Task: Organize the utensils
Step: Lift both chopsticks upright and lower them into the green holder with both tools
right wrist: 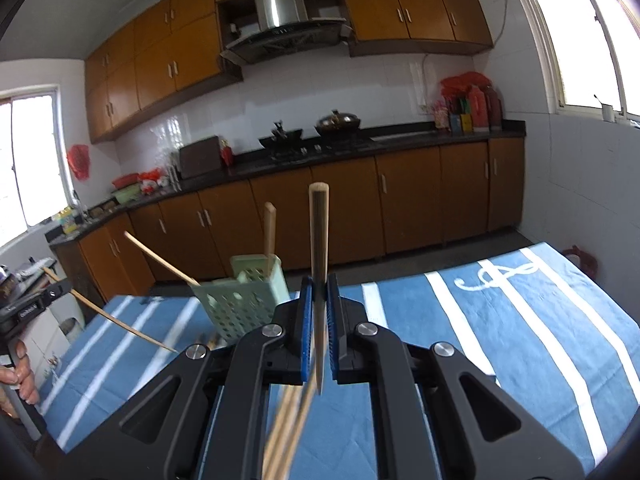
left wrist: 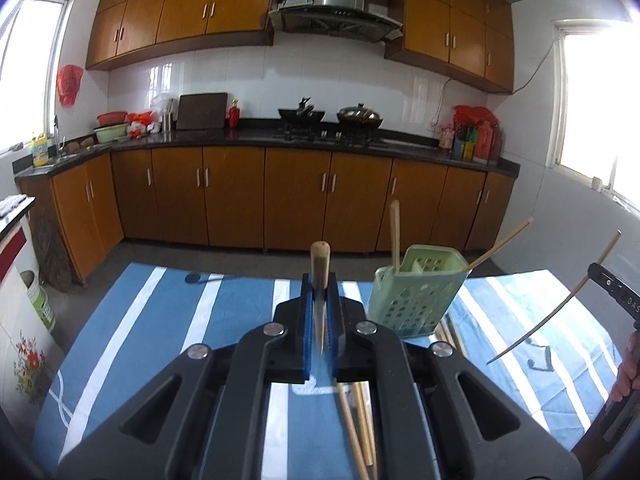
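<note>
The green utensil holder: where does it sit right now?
The green utensil holder stands on the blue striped tablecloth, right of the left hand-held gripper in its view, with two chopsticks sticking out.

- The green holder (left wrist: 414, 292) stands on the blue striped cloth (left wrist: 160, 320) just right of the left gripper (left wrist: 320, 312), so that side's tight.
- Two sticks poke out of it — one upright (left wrist: 395, 236), one leaning right (left wrist: 500, 242) — cluttering the space above its rim.
- Loose chopsticks (left wrist: 356, 428) lie under the left gripper.
- Left half of the cloth is open.
- Right gripper (right wrist: 319, 320) has open cloth (right wrist: 520, 320) to its right.
</note>
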Tool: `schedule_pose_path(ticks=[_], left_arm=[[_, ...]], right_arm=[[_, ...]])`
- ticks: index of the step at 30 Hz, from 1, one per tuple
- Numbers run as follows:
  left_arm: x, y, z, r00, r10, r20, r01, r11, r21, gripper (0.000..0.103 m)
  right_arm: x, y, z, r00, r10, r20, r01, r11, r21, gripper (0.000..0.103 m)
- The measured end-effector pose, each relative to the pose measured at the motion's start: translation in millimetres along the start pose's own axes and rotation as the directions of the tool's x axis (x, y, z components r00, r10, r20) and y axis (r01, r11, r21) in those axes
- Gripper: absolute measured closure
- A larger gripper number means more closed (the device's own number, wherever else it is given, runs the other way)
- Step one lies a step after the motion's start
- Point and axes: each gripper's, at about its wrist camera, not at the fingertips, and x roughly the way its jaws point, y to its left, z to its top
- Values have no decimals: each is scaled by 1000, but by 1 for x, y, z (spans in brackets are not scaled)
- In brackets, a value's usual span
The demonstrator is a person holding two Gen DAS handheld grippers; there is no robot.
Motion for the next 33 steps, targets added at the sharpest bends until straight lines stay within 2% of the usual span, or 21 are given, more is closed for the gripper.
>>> schedule_pose_path(ticks=[7,11,15,21,28,30,33], left_arm=[[-16,-22,42,994,-77,75,78,997,-10,96],[-17,-41,65,986,-133,103,135,991,-14,96],[-15,-56,82,980,-153,131,155,988,-10,96],[2,-71,105,975,-131,178,139,990,-31,96],[26,-73,118,961,-62,268,86,993,-78,96],[36,-73,116,961,-52,273,75,994,-75,96],[55,-77,106,968,-57,242,78,994,-77,96]], right_arm=[[-14,32,43,987,102,127,-101,995,-12,95],[-6,45,59,979,106,171,-103,994,-28,95],[9,50,68,977,90,196,-86,996,-28,95],[31,50,76,978,84,192,-87,996,10,95],[57,52,74,984,77,161,-79,997,3,95],[66,52,70,987,69,142,-70,998,-1,95],[81,50,63,993,53,106,-53,999,-1,95]])
